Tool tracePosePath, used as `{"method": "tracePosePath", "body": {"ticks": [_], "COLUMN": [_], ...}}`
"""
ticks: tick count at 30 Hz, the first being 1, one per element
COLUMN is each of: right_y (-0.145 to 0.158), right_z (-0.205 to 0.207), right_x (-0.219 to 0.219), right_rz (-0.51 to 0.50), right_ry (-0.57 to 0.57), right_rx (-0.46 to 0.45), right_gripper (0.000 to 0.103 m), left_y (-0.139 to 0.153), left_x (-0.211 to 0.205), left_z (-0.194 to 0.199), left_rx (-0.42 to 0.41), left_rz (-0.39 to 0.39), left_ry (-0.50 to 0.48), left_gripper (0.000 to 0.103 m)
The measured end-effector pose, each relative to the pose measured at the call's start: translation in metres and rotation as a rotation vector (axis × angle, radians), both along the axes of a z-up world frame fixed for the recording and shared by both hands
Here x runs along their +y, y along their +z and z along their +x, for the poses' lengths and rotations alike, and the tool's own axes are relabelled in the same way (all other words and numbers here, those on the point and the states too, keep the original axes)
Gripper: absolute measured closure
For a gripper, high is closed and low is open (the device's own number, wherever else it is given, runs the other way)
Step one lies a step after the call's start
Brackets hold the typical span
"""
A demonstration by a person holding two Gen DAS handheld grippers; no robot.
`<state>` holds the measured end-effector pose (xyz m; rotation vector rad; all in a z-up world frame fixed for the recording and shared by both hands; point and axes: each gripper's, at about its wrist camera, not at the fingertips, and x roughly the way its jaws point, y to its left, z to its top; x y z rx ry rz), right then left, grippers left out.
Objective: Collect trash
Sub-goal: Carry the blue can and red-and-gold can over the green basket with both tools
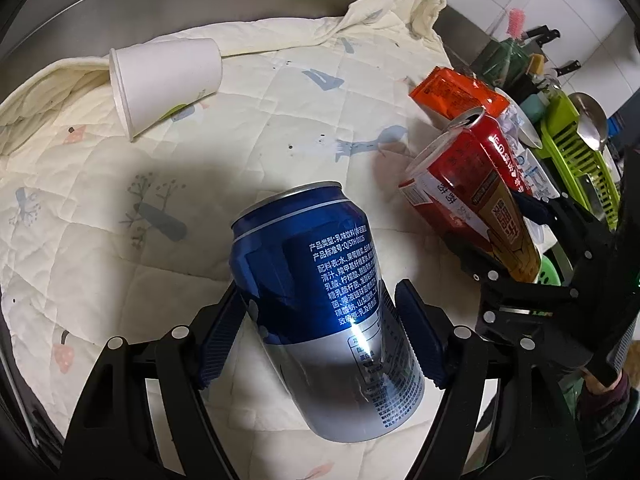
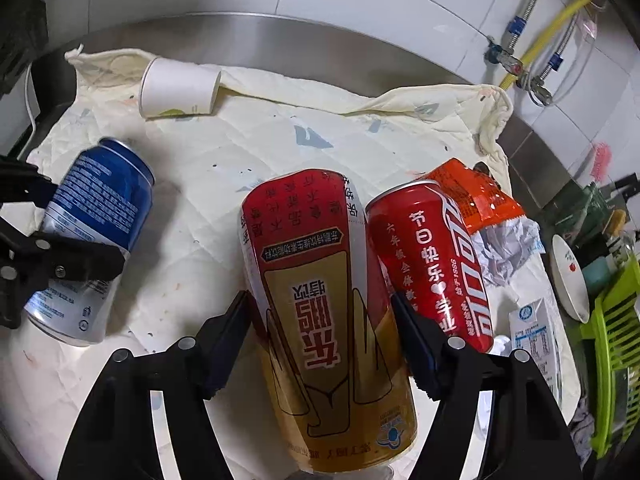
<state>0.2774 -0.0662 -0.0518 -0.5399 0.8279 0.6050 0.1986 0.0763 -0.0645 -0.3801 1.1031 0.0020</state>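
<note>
while both grippers sit low over the cream quilted cloth [image 1: 280, 92], each one has a can between its jaws. the left gripper [image 1: 320, 332] is clamped on the blue and silver can [image 1: 320, 304], its ribbed blue pads pressed on either side of the body; white chinese print runs down the blue part, an ingredients list, with a code reading roughly "q/sth 0003s", and smaller print in a box on the silver band that is too fine to read. the can leans with its top rim away from the camera. over on the right, the right gripper [image 2: 320, 340] grips the tall red and gold can [image 2: 328, 312], which leans back with big red chinese characters on the gold panel seen upside down. just beside it, touching, stands a red cola can [image 2: 436, 264] with white script and a line of chinese that looks like a holiday greeting. behind that lies an orange snack wrapper [image 2: 476, 196], crumpled white paper [image 2: 504, 248] next to it, and a small white and blue carton [image 2: 536, 328] with a printed table. a white paper cup [image 2: 180, 88] lies on its side at the far edge of the cloth, well apart from the cans. a green dish rack [image 2: 616, 344] stands at the right.
</note>
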Motion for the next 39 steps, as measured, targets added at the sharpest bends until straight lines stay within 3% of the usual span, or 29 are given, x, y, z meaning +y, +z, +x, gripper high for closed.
{"method": "tracePosePath", "body": {"ticks": [10,22,23,26,33,39], "right_y": [0.015,0.044,0.046,0.052,0.058,0.042], "right_z": [-0.022,-0.045,-0.046,-0.049,-0.059,-0.068], "right_x": [-0.035,-0.106,-0.11,-0.129,-0.171,-0.226], "right_rz": [0.16,0.324,0.331,0.372,0.385,0.363], "right_ry": [-0.095,-0.246,-0.255,-0.293,-0.372,-0.502], "right_rx": [0.075,0.078,0.077,0.07,0.04,0.031], "right_gripper": [0.035,0.036,0.036,0.036,0.036,0.035], "left_y": [0.008,0.025,0.025,0.025,0.023,0.026], "left_x": [-0.011,-0.056,-0.061,-0.073,-0.093,-0.117], "left_z": [-0.008,-0.009,-0.009,-0.008,-0.006,-0.006], "left_rx": [-0.028,-0.073,-0.074,-0.071,-0.073,-0.083], "left_rz": [-0.017,-0.041,-0.046,-0.052,-0.054,-0.07], "left_ry": [-0.044,-0.159,-0.172,-0.193,-0.244,-0.3], "left_gripper": [0.03,0.033,0.039,0.039,0.039,0.039]}}
